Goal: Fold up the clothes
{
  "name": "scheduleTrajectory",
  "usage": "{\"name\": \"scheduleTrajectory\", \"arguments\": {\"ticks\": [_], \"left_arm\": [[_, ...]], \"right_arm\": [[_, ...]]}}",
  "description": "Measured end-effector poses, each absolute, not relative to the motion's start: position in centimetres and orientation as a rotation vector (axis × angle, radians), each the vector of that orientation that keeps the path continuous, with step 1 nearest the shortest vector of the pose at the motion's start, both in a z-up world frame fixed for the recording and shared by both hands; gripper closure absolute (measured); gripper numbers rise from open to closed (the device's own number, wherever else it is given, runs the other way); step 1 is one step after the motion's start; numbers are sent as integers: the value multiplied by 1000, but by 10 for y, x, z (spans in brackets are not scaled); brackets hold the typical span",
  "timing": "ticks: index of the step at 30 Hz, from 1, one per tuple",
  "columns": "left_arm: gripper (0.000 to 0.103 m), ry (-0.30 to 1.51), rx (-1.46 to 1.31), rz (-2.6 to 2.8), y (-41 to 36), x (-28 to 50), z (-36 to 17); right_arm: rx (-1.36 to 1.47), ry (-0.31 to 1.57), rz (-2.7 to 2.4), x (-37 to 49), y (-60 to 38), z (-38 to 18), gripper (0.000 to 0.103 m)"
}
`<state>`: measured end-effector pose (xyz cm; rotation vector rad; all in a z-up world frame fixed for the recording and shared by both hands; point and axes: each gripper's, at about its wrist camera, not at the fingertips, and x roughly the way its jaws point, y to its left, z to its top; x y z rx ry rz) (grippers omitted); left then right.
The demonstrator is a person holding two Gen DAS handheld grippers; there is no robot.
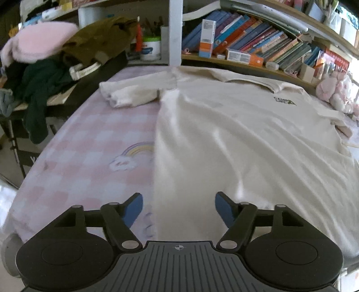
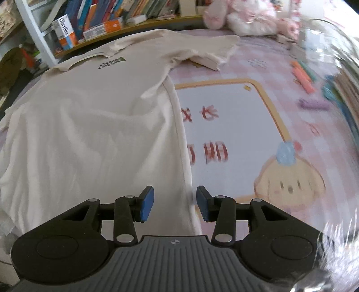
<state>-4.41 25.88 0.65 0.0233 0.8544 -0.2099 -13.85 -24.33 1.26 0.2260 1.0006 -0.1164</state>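
On the pink checked bed sheet (image 1: 89, 139): one cream short-sleeved cotton T-shirt (image 1: 235, 139), spread flat, collar far, hem near. My left gripper (image 1: 178, 210) hangs wide open, empty, over its left side edge; my right gripper (image 2: 175, 203) part open, empty, over the right seam. Likely light, limp, wrinkle-prone; I would pinch the near hem corners.

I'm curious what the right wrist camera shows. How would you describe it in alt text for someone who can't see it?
A cream T-shirt lies spread flat, front up, on a pink checked bedsheet. The right gripper is open above the shirt's side edge near the hem, holding nothing. A cartoon mat lies beside the shirt, with a bookshelf and plush toys behind.
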Motion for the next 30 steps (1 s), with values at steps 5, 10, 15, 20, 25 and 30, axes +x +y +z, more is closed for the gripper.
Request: {"name": "scheduleTrajectory", "arguments": {"ticks": [5,10,15,20,25,30], "left_arm": [[43,916,-8,-231,271,-44,-1],[43,939,18,-261,273,-60,-5],[43,970,40,-279,267,-86,-1],[45,1034,18,-290,265,-95,-13],[76,1086,-119,-297,273,-89,-26],[101,1061,-210,-369,287,-91,-15]], "right_arm": [[225,1013,-193,-166,-233,11,63],[171,1034,-207,-174,-229,8,63],[162,1048,-203,-184,-233,7,62],[157,1034,-189,-188,-234,6,61],[125,1043,-138,-187,-233,7,81],[155,1043,-135,-188,-238,8,96]]}}
